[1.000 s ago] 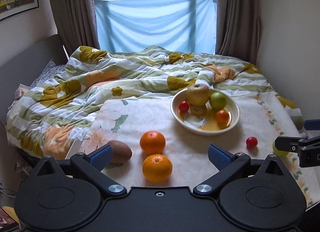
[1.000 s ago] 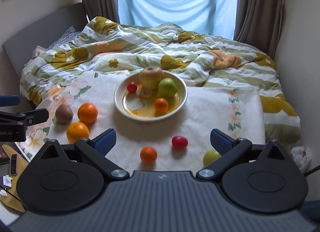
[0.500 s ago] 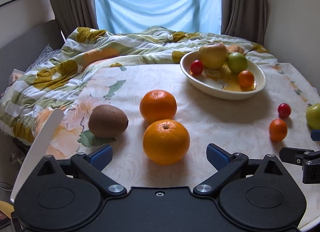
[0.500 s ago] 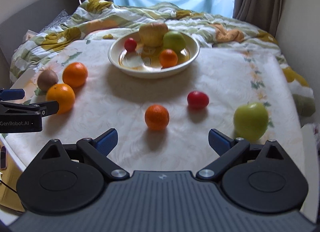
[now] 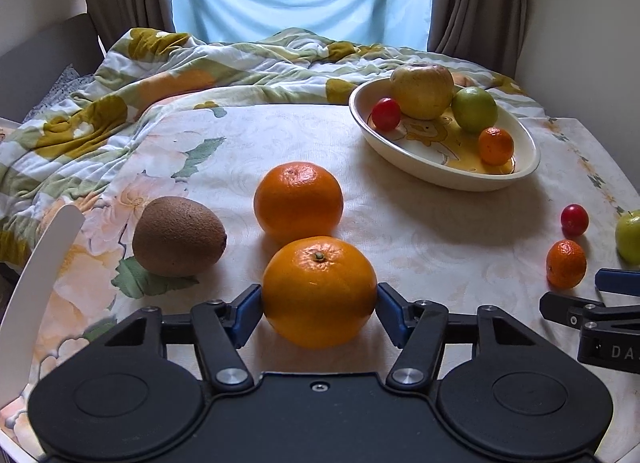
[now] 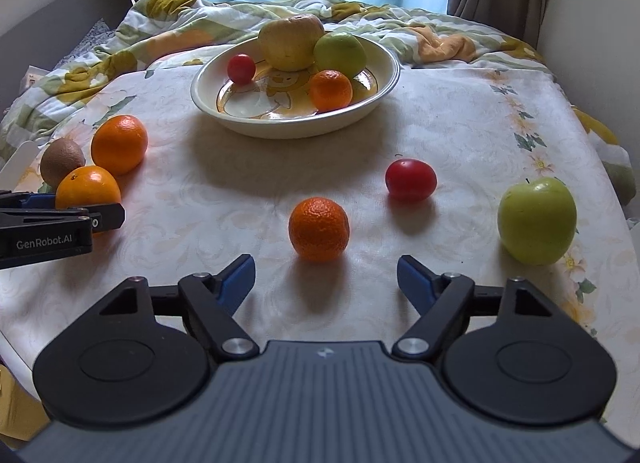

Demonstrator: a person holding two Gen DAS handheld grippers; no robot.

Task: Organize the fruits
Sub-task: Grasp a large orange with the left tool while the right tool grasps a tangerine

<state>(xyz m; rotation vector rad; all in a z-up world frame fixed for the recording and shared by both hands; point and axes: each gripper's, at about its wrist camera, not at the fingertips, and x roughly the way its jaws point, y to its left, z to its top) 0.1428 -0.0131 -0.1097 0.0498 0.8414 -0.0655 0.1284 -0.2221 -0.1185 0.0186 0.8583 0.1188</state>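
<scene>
The left gripper point(image 5: 319, 305) has its jaws set on either flank of the near orange point(image 5: 319, 292), the blue pads touching or all but touching its sides at 9 and 3 o'clock; whether they already squeeze it cannot be told from the left wrist view. The orange sits on the surface, stem up, and being round it offers no long axis to align with. Its twin, the far orange point(image 5: 298, 202), lies just beyond at 12 o'clock, almost touching, and a kiwi point(image 5: 179, 236) rests at 10 o'clock.

The relation that matters is the bowl point(image 5: 404, 161): it lies at about 1 o'clock from the left gripper, well apart, already holding a yellow apple point(image 5: 421, 91), a green apple point(image 5: 474, 109), a small tomato point(image 5: 386, 114) and a mandarin point(image 5: 496, 145). A carry there would likely need to lift clear of the far orange.

The right gripper point(image 6: 326, 279) has jaws wide and holding nothing, with a loose mandarin point(image 6: 319, 228) straight ahead at 12 o'clock, near but not between them.
</scene>
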